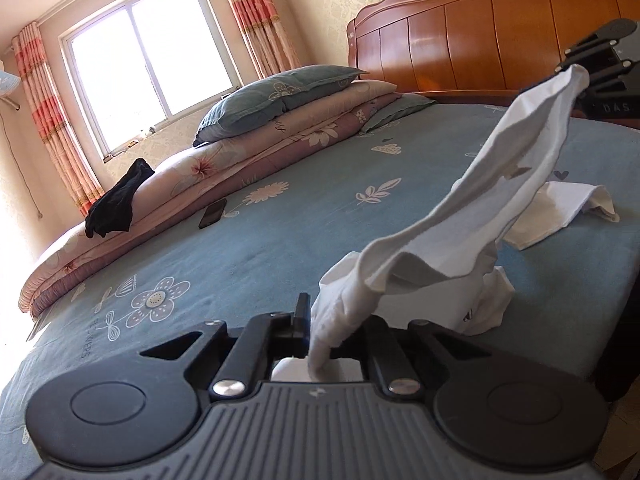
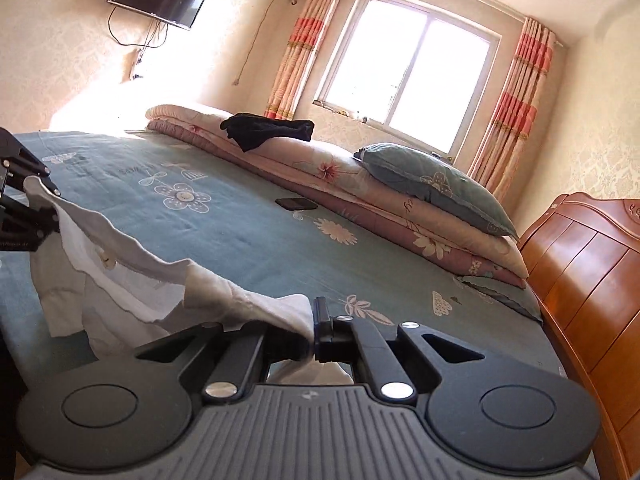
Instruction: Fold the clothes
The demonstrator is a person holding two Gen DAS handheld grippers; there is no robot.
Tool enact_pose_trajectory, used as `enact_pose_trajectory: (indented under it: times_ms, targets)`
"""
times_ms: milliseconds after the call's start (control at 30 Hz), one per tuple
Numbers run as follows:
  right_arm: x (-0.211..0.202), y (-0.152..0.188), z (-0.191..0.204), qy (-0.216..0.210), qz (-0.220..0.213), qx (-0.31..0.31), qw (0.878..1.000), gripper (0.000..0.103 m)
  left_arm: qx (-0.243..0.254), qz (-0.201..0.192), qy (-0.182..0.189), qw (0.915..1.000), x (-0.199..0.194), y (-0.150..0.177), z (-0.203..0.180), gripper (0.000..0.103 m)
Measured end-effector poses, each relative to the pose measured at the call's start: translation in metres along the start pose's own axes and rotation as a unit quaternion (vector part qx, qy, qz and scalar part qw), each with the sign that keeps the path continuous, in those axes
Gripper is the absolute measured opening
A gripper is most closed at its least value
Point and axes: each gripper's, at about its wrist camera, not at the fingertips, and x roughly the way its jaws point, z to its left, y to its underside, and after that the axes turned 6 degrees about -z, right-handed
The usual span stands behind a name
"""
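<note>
A white garment [image 1: 492, 200] hangs stretched between my two grippers above the blue bed sheet [image 1: 280, 232]. My left gripper [image 1: 316, 332] is shut on one end of it, cloth bunched between the fingers. My right gripper [image 1: 576, 68] shows at the far right, shut on the other end. In the right wrist view the white garment [image 2: 160, 276] runs from my right gripper [image 2: 314, 332], shut on it, to my left gripper [image 2: 40, 188] at the left edge. Its lower part sags and trails on the sheet.
A folded floral quilt [image 1: 224, 168] with a blue pillow [image 1: 276, 96] lies along the far side. A black garment [image 1: 116, 204] is draped on the quilt, a phone [image 1: 213, 213] lies beside it. The wooden headboard [image 1: 480, 36] stands at the right.
</note>
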Motion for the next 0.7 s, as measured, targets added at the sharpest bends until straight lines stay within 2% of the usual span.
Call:
enact_pose_trajectory:
  times_ms: [100,200,333,467,500,600,700]
  targets:
    - [-0.004,-0.010,-0.004,0.001,-0.007,0.001,1.000,0.004,-0.006,-0.005,0.020,0.9998,-0.002,0.010,-0.006,0.010]
    - [-0.007,-0.022,-0.003,-0.004,-0.016,-0.004,1.000,0.004,-0.002,-0.010,0.013,0.9999,-0.003,0.021,-0.014,0.014]
    - [-0.010,-0.038,0.000,-0.005,-0.024,-0.019,1.000,0.004,0.004,-0.016,0.002,0.9999,-0.005,0.037,-0.025,0.014]
    - [-0.014,-0.045,0.005,0.001,-0.027,-0.037,0.999,0.004,0.001,-0.040,-0.027,0.9988,-0.020,0.042,-0.022,0.013]
    - [-0.014,-0.046,0.005,0.002,-0.026,-0.039,0.999,0.004,-0.005,-0.044,-0.033,0.9985,-0.024,0.040,-0.018,0.007]
    - [-0.010,-0.042,0.005,-0.001,-0.016,-0.040,0.999,0.004,-0.018,-0.057,-0.052,0.9968,-0.037,0.034,-0.004,0.000]
    - [-0.003,-0.032,0.004,-0.007,0.001,-0.034,0.999,0.004,-0.011,-0.073,-0.081,0.9940,-0.047,0.017,0.010,0.000]
